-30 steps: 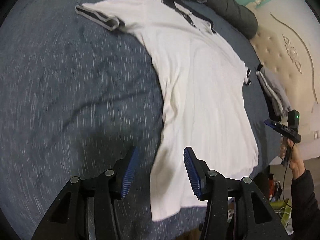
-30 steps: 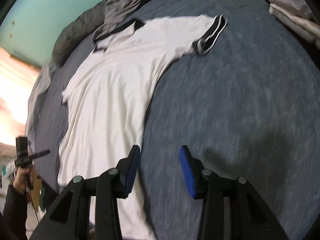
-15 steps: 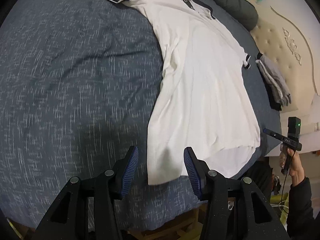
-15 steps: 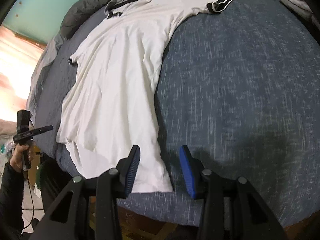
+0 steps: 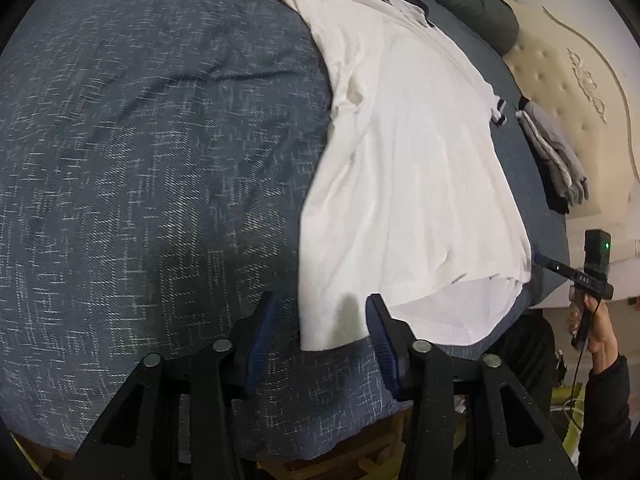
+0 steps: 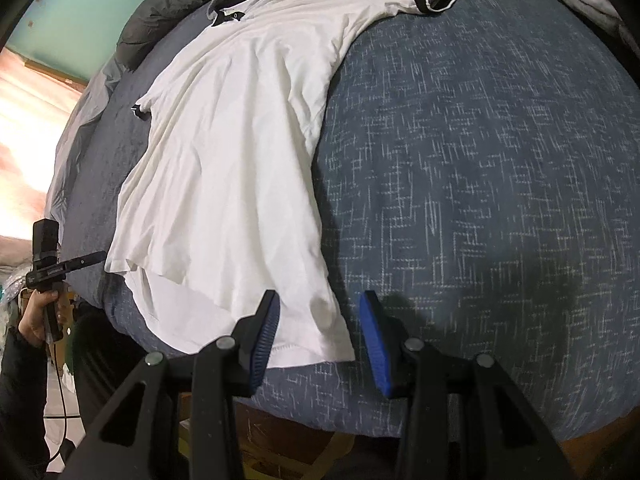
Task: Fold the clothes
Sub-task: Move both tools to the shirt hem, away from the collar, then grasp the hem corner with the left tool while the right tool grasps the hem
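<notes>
A white polo shirt (image 5: 408, 168) with black collar and black-trimmed sleeves lies spread flat on the dark blue bed, hem toward me; it also shows in the right wrist view (image 6: 232, 152). My left gripper (image 5: 320, 320) is open, its blue-padded fingers either side of the hem's left corner, just above it. My right gripper (image 6: 318, 320) is open over the hem's right corner. Neither holds anything.
The blue bedspread (image 5: 140, 180) ends at the near edge below both grippers. A dark grey quilt and grey garment (image 6: 168, 12) lie beyond the collar. Folded grey clothes (image 5: 556, 160) sit by the cream padded headboard (image 5: 580, 60).
Both grippers have drawn back along the shirt from its middle toward the hem, and now sit at the two bottom corners near the bed's edge. Both stayed open.
</notes>
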A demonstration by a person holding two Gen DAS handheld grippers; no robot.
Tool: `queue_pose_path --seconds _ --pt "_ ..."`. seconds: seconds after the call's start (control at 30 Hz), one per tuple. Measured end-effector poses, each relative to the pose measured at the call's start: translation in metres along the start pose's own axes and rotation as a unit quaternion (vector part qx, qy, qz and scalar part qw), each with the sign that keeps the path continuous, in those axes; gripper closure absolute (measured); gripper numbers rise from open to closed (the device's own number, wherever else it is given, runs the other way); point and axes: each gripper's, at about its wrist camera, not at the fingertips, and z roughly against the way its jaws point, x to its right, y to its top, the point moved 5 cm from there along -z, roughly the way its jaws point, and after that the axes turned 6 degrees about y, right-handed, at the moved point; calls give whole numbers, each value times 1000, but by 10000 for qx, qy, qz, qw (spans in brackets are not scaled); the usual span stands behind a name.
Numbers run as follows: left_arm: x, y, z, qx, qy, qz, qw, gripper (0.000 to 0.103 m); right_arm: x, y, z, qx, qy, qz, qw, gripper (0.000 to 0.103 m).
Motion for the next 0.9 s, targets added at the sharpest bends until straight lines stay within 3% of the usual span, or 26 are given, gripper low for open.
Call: queue_pose_path --seconds 0.07,0.37,0.83,0.87,0.9 --pt "3 -2 -1 31 69 -90 9999 74 1 -3 0 28 -6 -17 10000 61" --pt "7 -7 1 -20 21 -152 9999 93 2 -10 -4 -2 13 -57 10000 61" --pt "12 -3 25 134 -11 -279 9995 95 8 -17 -14 -135 -33 -8 9999 61" --pt "12 -2 27 143 -12 -286 9995 96 8 -18 -15 -133 -51 43 9999 62" --pt "12 -3 27 145 -15 -286 9995 96 8 -17 -15 -113 -59 74 9999 73"
